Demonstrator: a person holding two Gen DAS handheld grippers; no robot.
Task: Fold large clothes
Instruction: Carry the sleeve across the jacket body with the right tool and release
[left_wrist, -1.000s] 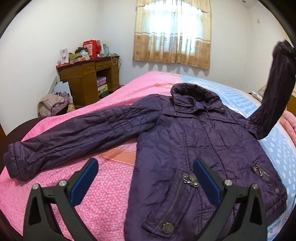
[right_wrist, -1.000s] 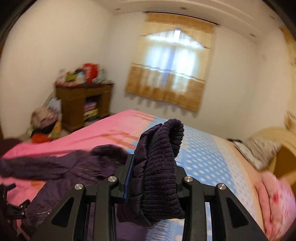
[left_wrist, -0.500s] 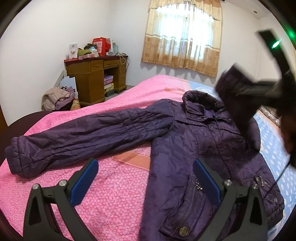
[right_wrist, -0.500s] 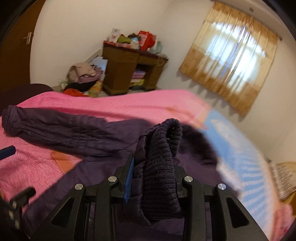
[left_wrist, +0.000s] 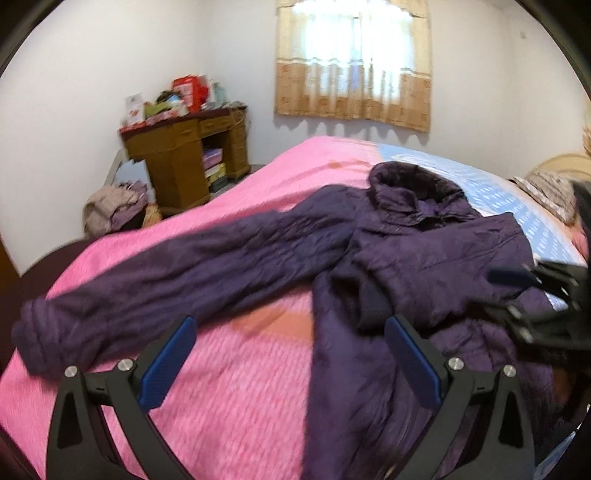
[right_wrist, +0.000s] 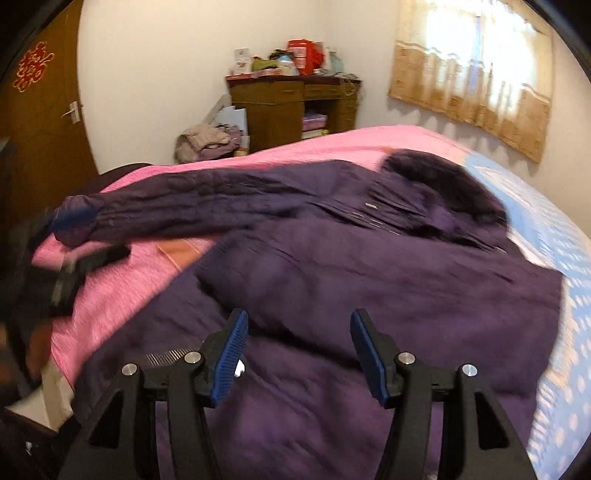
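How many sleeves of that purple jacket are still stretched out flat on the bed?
1. One sleeve lies stretched out across the pink bedspread toward the bed's edge. The other sleeve is folded over the jacket's front, its dark cuff lying on the chest.

Jacket (left_wrist: 424, 266) on bed (left_wrist: 236, 387); desk (left_wrist: 184, 162) beyond, by the wall.

Sleeve (right_wrist: 332, 273) released (now across jacket (right_wrist: 369, 369))

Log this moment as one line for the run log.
jacket: flat on bed | one sleeve folded across front | other sleeve spread | left tool: open | right tool: open
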